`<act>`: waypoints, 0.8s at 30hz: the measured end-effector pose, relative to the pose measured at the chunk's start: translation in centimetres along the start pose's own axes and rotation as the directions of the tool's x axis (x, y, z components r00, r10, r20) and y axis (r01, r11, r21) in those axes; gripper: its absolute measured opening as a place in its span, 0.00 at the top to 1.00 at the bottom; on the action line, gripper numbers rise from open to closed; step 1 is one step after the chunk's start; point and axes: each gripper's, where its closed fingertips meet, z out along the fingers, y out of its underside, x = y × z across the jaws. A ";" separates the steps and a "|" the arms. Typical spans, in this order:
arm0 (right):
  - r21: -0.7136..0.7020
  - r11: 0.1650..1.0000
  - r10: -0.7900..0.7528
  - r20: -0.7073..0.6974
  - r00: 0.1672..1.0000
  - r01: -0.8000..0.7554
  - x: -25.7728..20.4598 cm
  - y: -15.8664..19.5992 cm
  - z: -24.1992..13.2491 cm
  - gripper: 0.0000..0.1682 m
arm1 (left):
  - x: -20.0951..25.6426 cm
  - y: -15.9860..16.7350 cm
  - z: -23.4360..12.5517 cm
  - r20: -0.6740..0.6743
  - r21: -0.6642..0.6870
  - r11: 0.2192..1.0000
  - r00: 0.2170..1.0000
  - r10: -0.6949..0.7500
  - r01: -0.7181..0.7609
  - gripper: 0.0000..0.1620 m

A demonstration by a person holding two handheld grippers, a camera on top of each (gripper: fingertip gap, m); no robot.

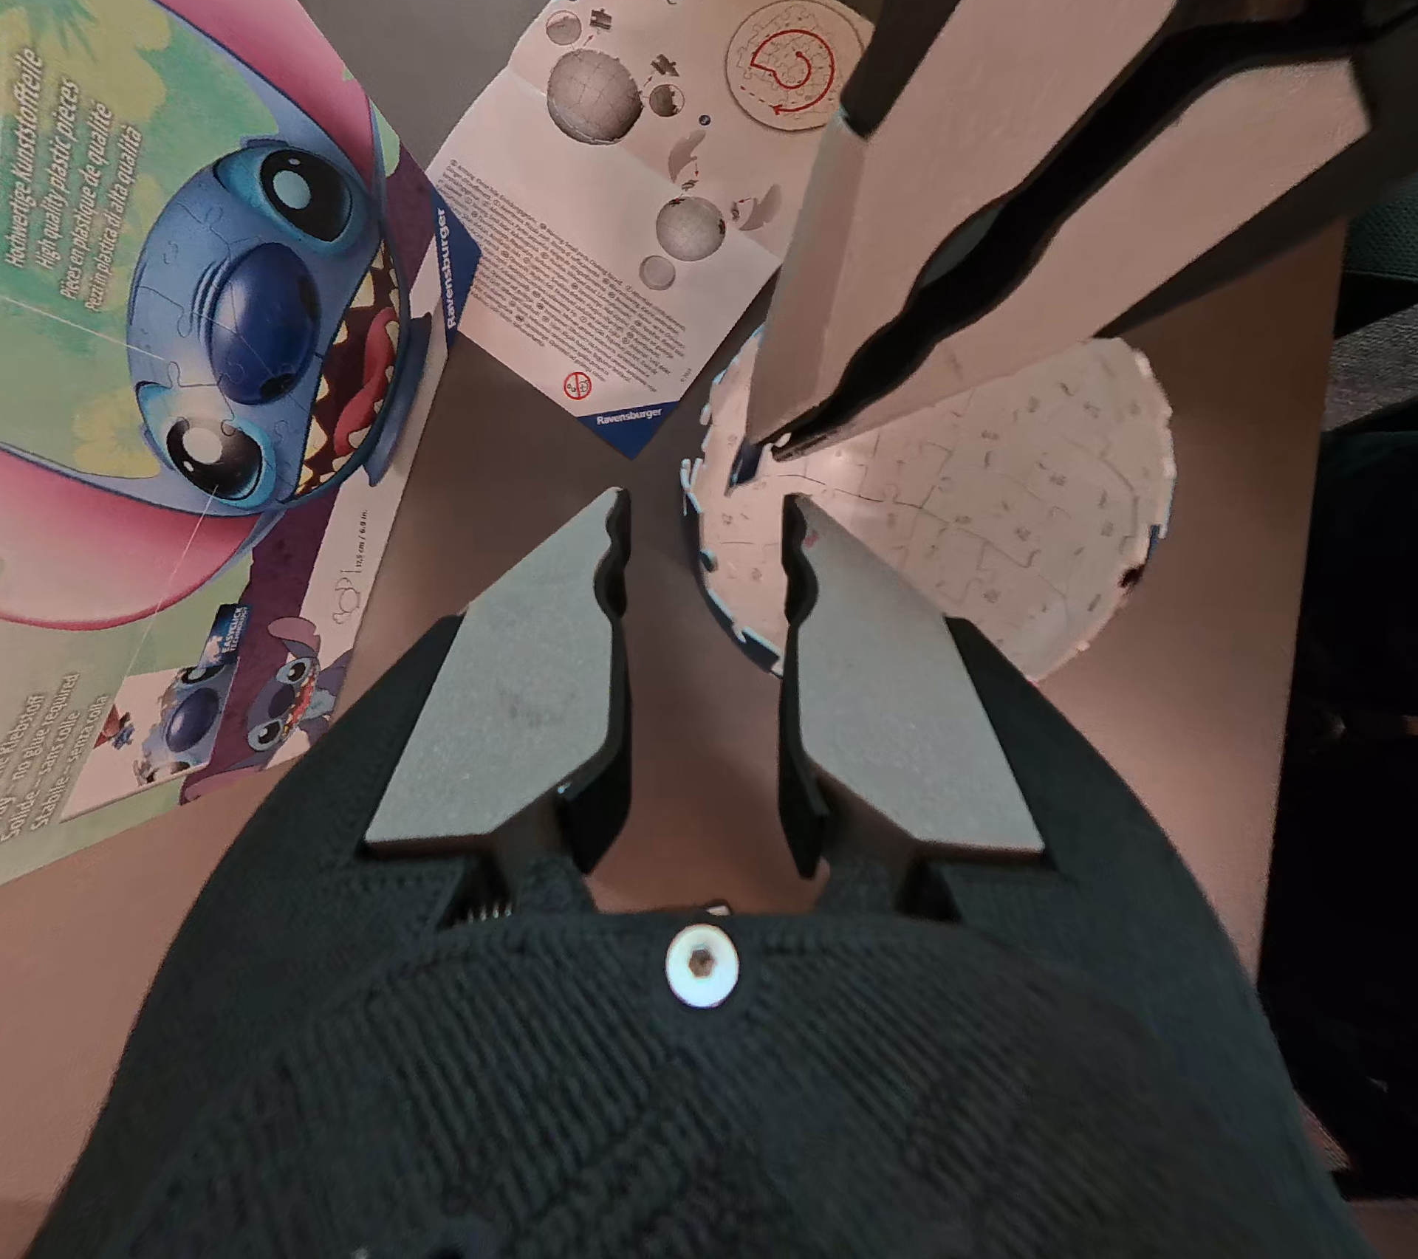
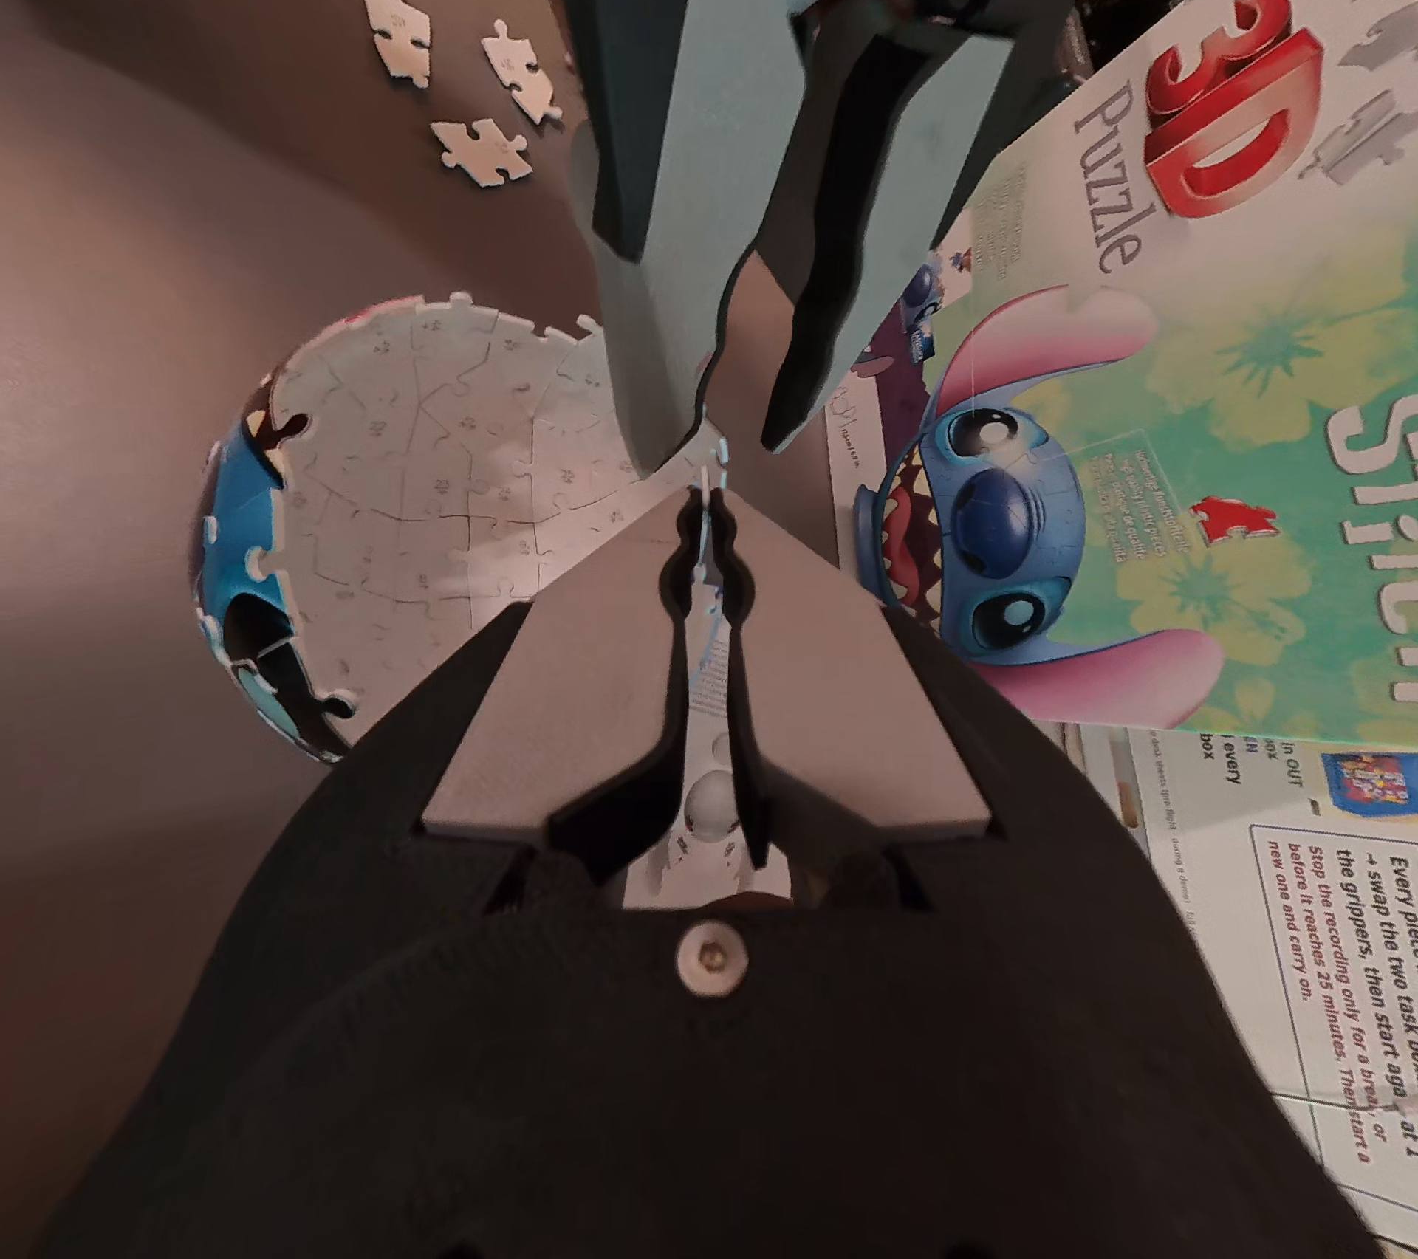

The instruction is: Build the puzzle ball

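White inside and blue outside, the half-built puzzle ball (image 2: 399, 501) lies on the tabletop (image 2: 153, 225), its open bowl facing up. The right claw (image 2: 707, 493) pinches a puzzle piece (image 1: 743, 461) at the rim nearest it. The left claw (image 1: 702, 505), spread and empty, hovers just beside that rim. Three loose pieces (image 2: 468, 79) lie beyond.

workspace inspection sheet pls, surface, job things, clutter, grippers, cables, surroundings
surface: brown table, matte, partly bare.
job's things: half-built puzzle ball, white inside facing up, rim jagged; three loose pieces white side up beyond it.
clutter: puzzle box lying flat; instruction leaflet; printed sheet beside the box.
grippers: left gripper open, empty, at the ball's edge; right gripper shut on a small piece at the ball's rim.
cables: nothing seen.
surroundings: dark, unclear past the table edge.
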 end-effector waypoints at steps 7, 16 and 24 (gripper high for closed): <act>0.073 0.995 0.070 0.020 0.997 -0.072 0.6 -1.3 -0.9 1.00 | 0.6 -1.3 -0.8 0.021 0.070 0.994 0.996 0.082 -0.084 0.93; 0.084 0.987 0.131 0.061 0.990 -0.135 0.7 -0.1 -0.6 1.00 | 0.9 -1.3 0.4 0.004 0.057 0.994 0.996 0.090 -0.091 1.00; 0.131 0.974 0.177 0.077 0.981 -0.186 1.5 0.0 -2.0 1.00 | 0.3 -1.6 0.4 0.043 0.065 0.995 0.996 0.080 -0.082 1.00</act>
